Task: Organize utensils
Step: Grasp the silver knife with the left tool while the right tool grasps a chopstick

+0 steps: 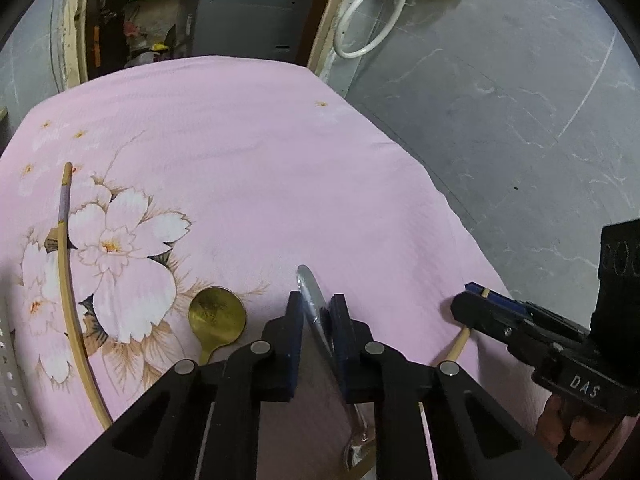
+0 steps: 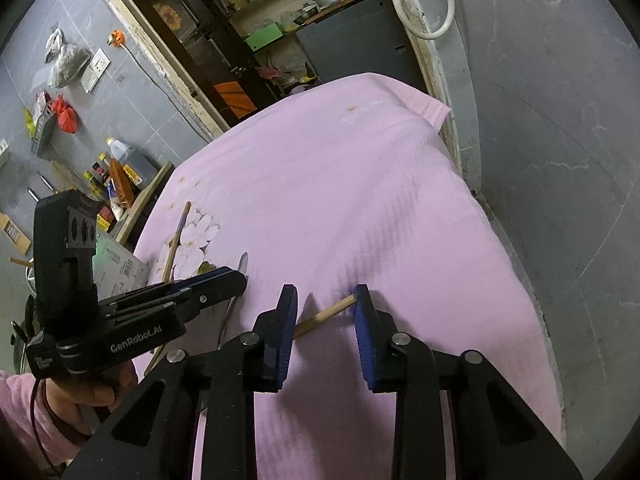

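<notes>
A pink flowered cloth (image 1: 248,152) covers the table. My left gripper (image 1: 316,308) has its jaws closed on the handle of a silver spoon (image 1: 310,292), whose bowl shows low in the view. A gold spoon (image 1: 216,318) lies just left of it. One wooden chopstick (image 1: 66,280) lies at the far left. My right gripper (image 2: 326,300) is open, its fingers straddling the tip of a second wooden chopstick (image 2: 326,314) on the cloth; this chopstick also shows in the left wrist view (image 1: 458,346). The left gripper shows in the right wrist view (image 2: 224,280).
A white perforated container (image 1: 10,380) sits at the table's left edge. The grey floor (image 1: 500,120) drops off to the right of the table. Shelves, bottles (image 2: 120,172) and a doorway lie beyond the far and left edges.
</notes>
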A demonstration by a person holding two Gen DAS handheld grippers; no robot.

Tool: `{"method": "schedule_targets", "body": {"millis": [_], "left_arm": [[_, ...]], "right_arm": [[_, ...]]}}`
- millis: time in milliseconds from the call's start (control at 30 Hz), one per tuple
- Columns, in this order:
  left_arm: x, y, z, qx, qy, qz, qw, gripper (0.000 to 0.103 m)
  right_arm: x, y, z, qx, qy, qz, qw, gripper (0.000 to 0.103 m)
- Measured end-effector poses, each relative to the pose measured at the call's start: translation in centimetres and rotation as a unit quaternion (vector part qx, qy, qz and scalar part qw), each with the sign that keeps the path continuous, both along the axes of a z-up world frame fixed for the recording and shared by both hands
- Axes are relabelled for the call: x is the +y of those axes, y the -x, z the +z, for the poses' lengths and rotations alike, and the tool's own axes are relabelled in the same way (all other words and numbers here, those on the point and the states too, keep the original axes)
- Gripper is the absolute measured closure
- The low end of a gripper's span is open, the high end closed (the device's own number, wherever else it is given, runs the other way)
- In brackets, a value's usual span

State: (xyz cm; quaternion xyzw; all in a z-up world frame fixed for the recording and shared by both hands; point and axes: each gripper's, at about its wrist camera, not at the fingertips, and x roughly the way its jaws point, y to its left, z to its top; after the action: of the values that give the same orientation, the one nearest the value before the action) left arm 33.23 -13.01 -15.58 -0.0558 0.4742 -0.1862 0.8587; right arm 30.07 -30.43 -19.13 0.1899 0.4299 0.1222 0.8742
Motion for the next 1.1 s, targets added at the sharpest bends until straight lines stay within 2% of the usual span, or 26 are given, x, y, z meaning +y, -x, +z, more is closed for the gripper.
{"method": "schedule_targets", "body": {"millis": [133,300,467,633,733,833,967,1100], "left_arm": [[-0.3,-0.1,0.2,0.009,-0.006,-0.001,0.9999,0.093],[0.1,-0.2,0.2,0.031,0.022,0.005,0.9993,0.097],[0.3,0.2,0.0,0.049,0.036,0.006,0.9981,0.101],[0.9,-0.1,-0.2,0.089,0.045,0.021,0.9948,0.101],[1.3,-0.3,-0.3,0.113,0.038,0.023,0.9926,0.101],[0.5,-0.1,-0.2,0.126,0.029,0.010,0.9916,0.097],[-0.2,0.1,-0.1,0.131,0.032,-0.005,0.9909,0.082],[-1.3,-0.4,0.1,0.135,0.004,-0.016,0.9907,0.081]], "right_arm": [[-0.4,-0.1,0.3,0.000,-0.009,-0.004,1.000,0.080],[-1.2,0.1,0.5,0.000,-0.030,-0.011,0.999,0.084],[-1.7,0.5,0.9,-0.001,-0.030,-0.016,0.999,0.085],[-2.3,0.9,0.9,0.005,-0.027,-0.019,0.999,0.085],[-2.5,0.8,0.9,0.008,-0.028,-0.018,0.999,0.085],[-2.6,0.9,0.9,0.010,-0.027,-0.016,0.999,0.085],[-2.7,0.7,0.8,0.011,-0.025,-0.012,1.000,0.085],[-2.7,0.6,1.0,0.008,-0.024,-0.009,1.000,0.085]]}}
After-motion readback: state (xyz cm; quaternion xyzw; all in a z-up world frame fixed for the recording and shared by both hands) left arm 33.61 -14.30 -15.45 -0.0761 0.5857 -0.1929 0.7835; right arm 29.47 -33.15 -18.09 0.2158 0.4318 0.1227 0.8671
